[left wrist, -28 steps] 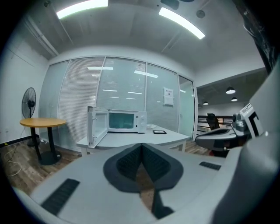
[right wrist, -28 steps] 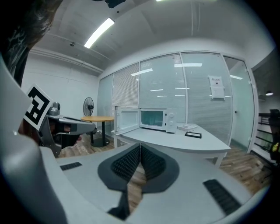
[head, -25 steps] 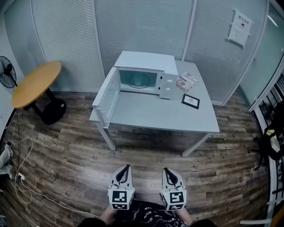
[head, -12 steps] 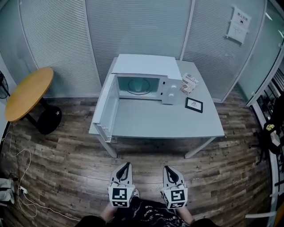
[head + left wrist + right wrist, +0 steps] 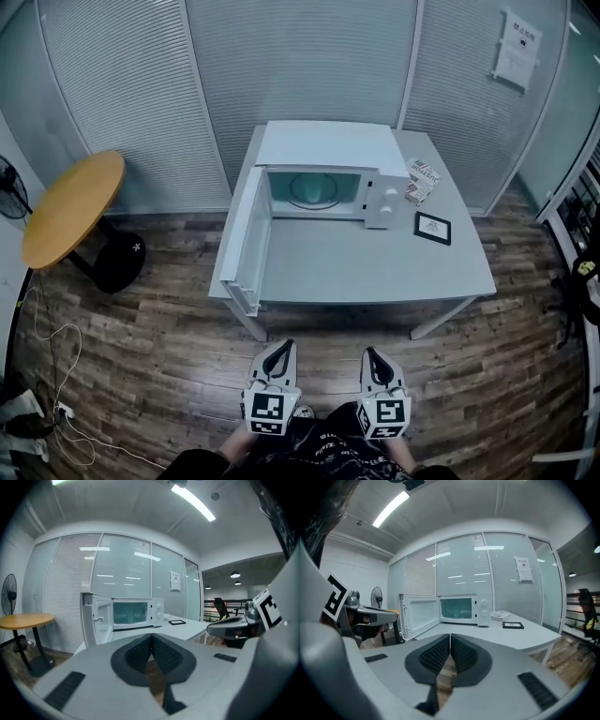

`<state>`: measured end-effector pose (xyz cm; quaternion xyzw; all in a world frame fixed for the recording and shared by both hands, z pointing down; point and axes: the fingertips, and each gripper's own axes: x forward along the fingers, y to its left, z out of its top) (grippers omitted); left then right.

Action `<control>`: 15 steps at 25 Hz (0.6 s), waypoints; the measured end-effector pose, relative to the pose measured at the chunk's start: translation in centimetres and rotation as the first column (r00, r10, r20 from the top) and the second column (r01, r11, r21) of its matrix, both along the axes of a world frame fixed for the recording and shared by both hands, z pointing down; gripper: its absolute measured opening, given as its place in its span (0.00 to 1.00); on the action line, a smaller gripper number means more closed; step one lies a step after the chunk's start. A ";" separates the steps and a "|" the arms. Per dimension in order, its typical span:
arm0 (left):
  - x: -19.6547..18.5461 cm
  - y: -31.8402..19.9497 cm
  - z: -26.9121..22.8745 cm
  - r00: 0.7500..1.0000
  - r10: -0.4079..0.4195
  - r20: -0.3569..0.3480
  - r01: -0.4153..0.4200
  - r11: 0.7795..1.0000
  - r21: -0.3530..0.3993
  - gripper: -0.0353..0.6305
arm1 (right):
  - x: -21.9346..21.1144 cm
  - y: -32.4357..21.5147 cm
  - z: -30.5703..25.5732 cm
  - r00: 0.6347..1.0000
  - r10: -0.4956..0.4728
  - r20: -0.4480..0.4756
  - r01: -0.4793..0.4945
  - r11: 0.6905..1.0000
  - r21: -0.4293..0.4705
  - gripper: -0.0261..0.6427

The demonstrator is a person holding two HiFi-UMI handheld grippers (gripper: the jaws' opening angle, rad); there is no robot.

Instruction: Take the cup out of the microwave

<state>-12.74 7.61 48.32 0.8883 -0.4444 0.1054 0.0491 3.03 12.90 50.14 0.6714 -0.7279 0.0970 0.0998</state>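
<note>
The white microwave [image 5: 328, 169] stands at the back of the grey table [image 5: 375, 267], its door [image 5: 248, 239] swung wide open to the left. Inside the lit cavity [image 5: 314, 190] I make out only a greenish turntable; no cup shows clearly. Both grippers are low in the head view, well short of the table, over the wooden floor. My left gripper [image 5: 278, 352] is shut with nothing between its pads, and so is my right gripper [image 5: 375, 357]. In the left gripper view the microwave [image 5: 136, 613] lies ahead past the shut left gripper [image 5: 152, 638]. The right gripper view shows the microwave [image 5: 457, 610] beyond the shut right gripper [image 5: 450, 638].
A small black picture frame [image 5: 433, 228] and a stack of booklets [image 5: 422, 181] lie on the table right of the microwave. A round wooden table [image 5: 70, 206] and a fan [image 5: 11, 186] stand at the left. Cables [image 5: 47, 366] trail on the floor. Blinded glass walls close the back.
The table and microwave have shifted right and come a little nearer in the head view. Both grippers stay shut, side by side, carried forward together.
</note>
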 end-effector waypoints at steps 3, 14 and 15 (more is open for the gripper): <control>0.0 -0.6 0.1 1.000 -0.005 0.001 0.005 1.000 -0.002 0.06 | 0.3 -0.9 0.4 1.000 0.003 0.019 -0.003 1.000 -0.001 0.05; 1.8 -4.4 1.3 0.996 -0.095 -0.004 0.094 0.995 -0.034 0.06 | 3.7 -7.4 1.5 0.999 -0.046 0.017 0.047 0.999 -0.015 0.05; 2.1 -5.0 1.5 0.994 -0.107 -0.005 0.107 0.993 -0.040 0.06 | 4.3 -8.1 1.5 0.999 -0.049 0.021 0.049 0.999 -0.016 0.05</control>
